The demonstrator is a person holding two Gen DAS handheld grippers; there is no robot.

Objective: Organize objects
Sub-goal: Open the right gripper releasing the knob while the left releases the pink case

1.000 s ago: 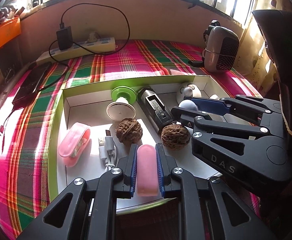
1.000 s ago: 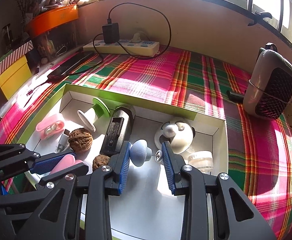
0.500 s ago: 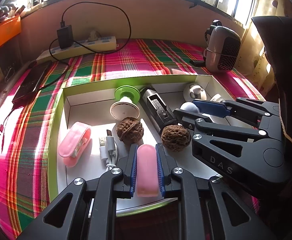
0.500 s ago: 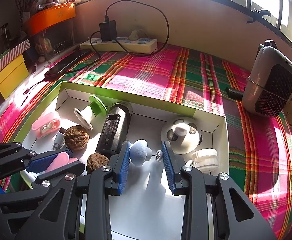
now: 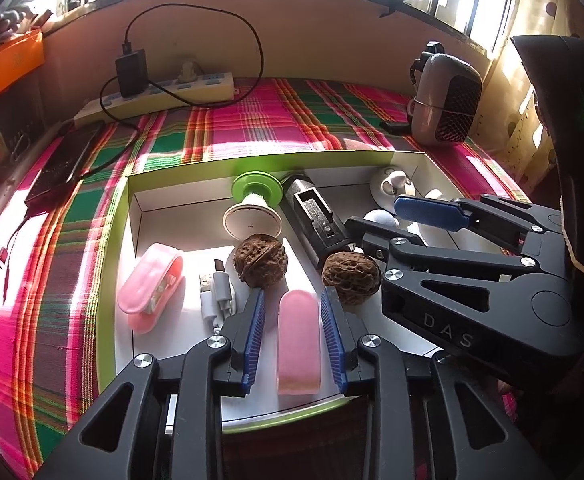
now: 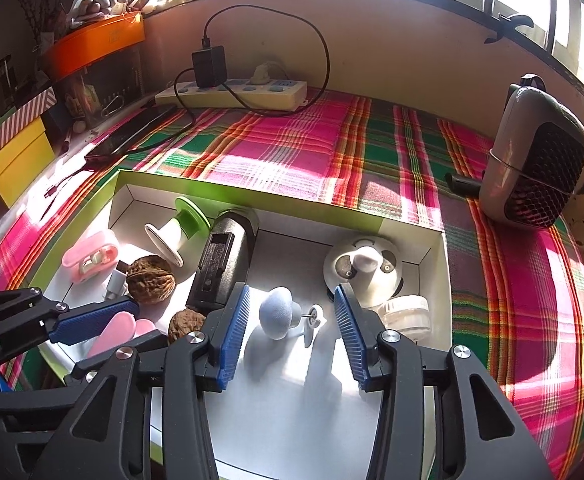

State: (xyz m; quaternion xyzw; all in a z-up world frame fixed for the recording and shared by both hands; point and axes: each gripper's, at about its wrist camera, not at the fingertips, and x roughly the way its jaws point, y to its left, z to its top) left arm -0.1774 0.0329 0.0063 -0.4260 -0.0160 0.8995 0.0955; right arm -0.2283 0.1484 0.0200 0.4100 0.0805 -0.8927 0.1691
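Left gripper [image 5: 294,334] jaws opening, clear of the smooth pink rounded bar [image 5: 298,342] lying at the front of the white green-rimmed box [image 5: 123,216]; looks light, slick—grip mid-length. Right gripper [image 6: 289,334] jaws opening around the small pale-blue mushroom-shaped knob [image 6: 277,317] on the box floor; light, likely to roll—take the cap.

Both tools are matte black plastic, built from angular link arms with triangular cut-outs and silver round-headed screws at the pivots. The left gripper [image 5: 298,336] and right gripper [image 6: 289,330] each carry ribbed blue pads [image 6: 233,330] on the inner faces of their fingers. The right one's body bears raised "DAS" lettering, and a small green light glows on the black housing behind it.
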